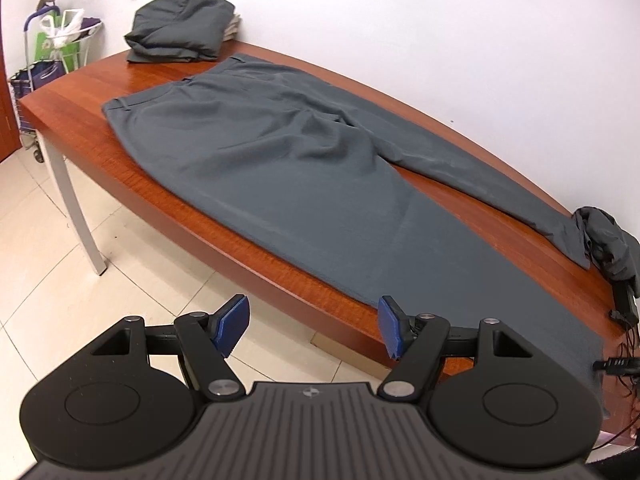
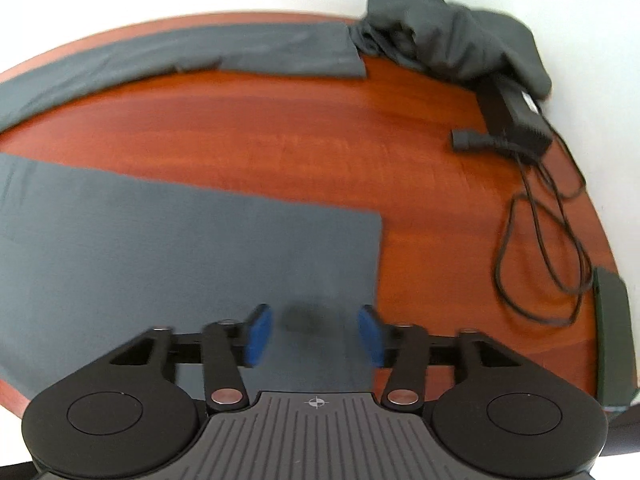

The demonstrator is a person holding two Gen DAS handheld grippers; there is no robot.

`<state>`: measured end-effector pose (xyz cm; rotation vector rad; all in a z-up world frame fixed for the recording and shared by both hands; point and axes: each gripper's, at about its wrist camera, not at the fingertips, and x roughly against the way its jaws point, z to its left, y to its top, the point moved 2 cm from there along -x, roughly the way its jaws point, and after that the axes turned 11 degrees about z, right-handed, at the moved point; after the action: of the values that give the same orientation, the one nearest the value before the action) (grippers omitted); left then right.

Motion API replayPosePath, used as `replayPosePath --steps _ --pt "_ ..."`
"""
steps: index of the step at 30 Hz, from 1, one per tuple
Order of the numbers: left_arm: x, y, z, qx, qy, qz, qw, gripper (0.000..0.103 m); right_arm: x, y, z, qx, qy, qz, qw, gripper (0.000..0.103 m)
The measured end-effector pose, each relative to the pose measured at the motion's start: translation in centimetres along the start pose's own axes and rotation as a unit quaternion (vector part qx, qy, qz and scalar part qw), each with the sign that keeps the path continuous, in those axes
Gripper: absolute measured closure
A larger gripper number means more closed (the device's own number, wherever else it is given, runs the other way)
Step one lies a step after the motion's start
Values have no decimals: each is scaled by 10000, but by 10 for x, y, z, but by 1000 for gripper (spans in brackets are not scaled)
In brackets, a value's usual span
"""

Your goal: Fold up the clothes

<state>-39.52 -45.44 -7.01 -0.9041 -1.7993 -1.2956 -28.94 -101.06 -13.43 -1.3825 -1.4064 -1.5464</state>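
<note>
Grey trousers (image 1: 256, 152) lie spread flat on the reddish wooden table (image 1: 80, 120), waistband at the far left, legs running to the right. My left gripper (image 1: 314, 326) is open and empty, held off the table's front edge near the near leg. In the right wrist view the near leg's hem (image 2: 240, 256) lies just under my right gripper (image 2: 316, 336), which is open and empty above the cloth. The far leg (image 2: 260, 54) runs along the back edge.
A stack of folded clothes (image 1: 184, 26) sits at the table's far left corner. A crumpled grey garment (image 2: 452, 36) lies at the right end, beside a black power adapter (image 2: 516, 112) and looped cables (image 2: 540, 248). A trolley with bags (image 1: 48, 52) stands on the floor at left.
</note>
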Motion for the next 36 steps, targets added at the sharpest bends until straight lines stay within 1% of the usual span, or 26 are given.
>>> replayPosePath --steps 3,4,5,6,8,10,14,20,25,31,33,36 --pt "2 0 13 39 76 -33 10000 28 13 10 15 34 241 -165 9996 34" --pt "3 1 17 56 102 -39 9999 28 17 13 22 65 304 -190 9993 27" --pt "3 3 22 71 118 -47 9999 28 22 17 30 110 390 -239 9989 22" --pt "3 6 27 80 125 -61 9999 28 26 20 38 154 476 -289 9983 20" --pt "4 12 36 73 145 -89 9998 28 34 26 54 244 656 -360 9969 12" --pt "2 24 47 -6 173 -113 9998 27 44 32 76 334 916 -447 9942 8" --pt "-9 63 68 -185 174 -141 9996 27 61 47 121 463 1359 -594 9879 1" --pt "-24 120 100 -455 176 -182 9986 27 79 73 196 532 1993 -907 9743 1" --pt "-39 173 130 -601 105 -140 9980 27 86 98 262 662 2095 -1043 9700 1" --pt "-61 235 171 -728 118 -98 9972 26 90 127 331 971 2410 -958 9609 2" --pt "-69 252 185 -719 122 -58 9973 26 92 135 353 1072 2509 -921 9577 5" --pt "-82 275 206 -792 133 -2 9968 26 94 141 383 1177 2526 -839 9567 9"
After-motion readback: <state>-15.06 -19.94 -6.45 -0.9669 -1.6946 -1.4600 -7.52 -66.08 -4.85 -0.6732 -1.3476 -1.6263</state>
